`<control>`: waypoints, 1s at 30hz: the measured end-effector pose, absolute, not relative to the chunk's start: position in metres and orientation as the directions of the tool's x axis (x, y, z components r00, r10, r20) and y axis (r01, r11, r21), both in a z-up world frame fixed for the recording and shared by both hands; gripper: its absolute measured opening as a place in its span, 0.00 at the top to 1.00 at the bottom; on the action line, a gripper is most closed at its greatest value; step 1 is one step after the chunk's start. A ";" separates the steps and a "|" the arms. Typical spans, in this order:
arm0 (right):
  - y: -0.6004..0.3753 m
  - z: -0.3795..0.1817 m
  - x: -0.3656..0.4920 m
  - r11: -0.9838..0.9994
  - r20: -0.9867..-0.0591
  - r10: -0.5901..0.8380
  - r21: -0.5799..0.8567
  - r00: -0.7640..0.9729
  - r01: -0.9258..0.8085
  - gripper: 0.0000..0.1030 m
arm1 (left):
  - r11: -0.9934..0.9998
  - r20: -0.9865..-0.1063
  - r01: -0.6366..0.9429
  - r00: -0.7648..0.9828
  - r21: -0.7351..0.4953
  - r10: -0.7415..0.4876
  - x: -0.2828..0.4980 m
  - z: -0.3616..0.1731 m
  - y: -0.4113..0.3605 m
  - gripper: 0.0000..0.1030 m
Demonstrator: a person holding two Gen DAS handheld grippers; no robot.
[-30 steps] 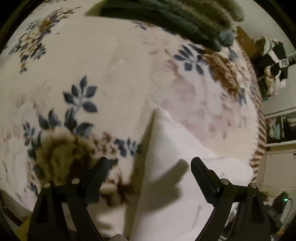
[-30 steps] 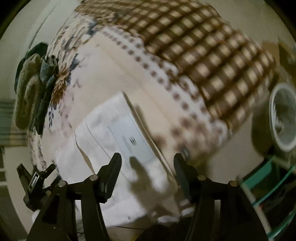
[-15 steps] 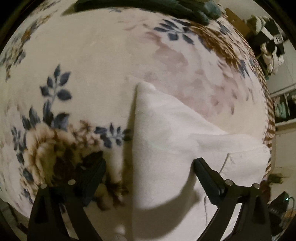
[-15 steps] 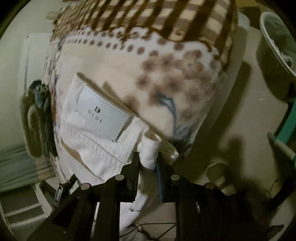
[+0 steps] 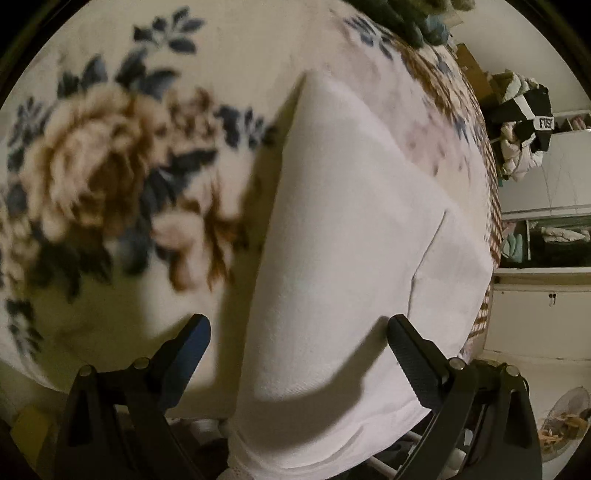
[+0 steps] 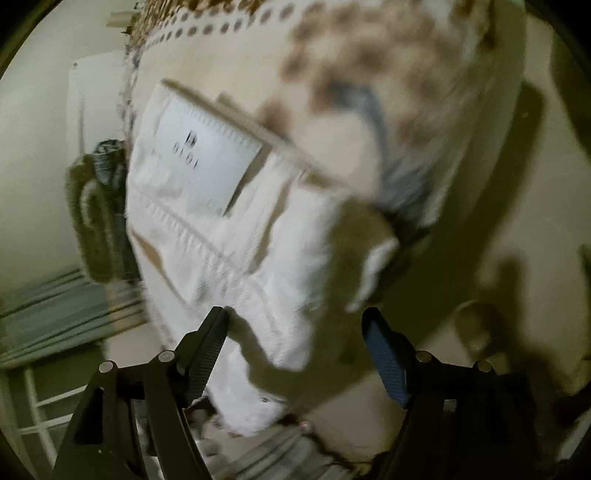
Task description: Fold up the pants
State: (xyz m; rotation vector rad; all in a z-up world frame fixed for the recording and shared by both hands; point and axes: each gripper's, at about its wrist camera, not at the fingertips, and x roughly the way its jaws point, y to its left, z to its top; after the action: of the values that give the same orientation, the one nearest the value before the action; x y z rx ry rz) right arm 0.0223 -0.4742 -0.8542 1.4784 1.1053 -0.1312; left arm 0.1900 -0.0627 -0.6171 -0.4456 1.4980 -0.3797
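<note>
White pants (image 5: pixel 347 236) lie folded on a floral blanket (image 5: pixel 110 166). In the left wrist view my left gripper (image 5: pixel 299 338) is open, its fingers either side of the near end of the pants, low over them. In the right wrist view the pants (image 6: pixel 229 229) show their waistband with a pale label (image 6: pixel 207 162), hanging over the bed's edge. My right gripper (image 6: pixel 295 325) is open just below the waistband corner and holds nothing.
A pile of green clothes (image 5: pixel 406 14) lies at the far end of the bed; it also shows in the right wrist view (image 6: pixel 99 214). Shelves with clothes (image 5: pixel 535 236) stand to the right. The floor (image 6: pixel 517 258) lies beyond the bed's edge.
My right gripper was shut on the waistband corner half a second ago; it has opened and let go. My left gripper has moved forward and lower over the pants, still open.
</note>
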 end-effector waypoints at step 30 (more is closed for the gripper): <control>-0.456 -0.824 0.082 0.296 -0.628 0.490 0.773 0.605 0.562 0.43 | 0.826 -0.820 -0.030 0.147 -0.562 -0.553 0.204 -0.612 -0.078 0.55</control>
State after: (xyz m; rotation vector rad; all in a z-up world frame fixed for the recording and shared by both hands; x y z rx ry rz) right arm 0.0816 -0.4563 -0.8239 1.3347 0.9992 -0.0599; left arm 0.2041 -0.0776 -0.6117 -0.5133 1.3861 -0.4007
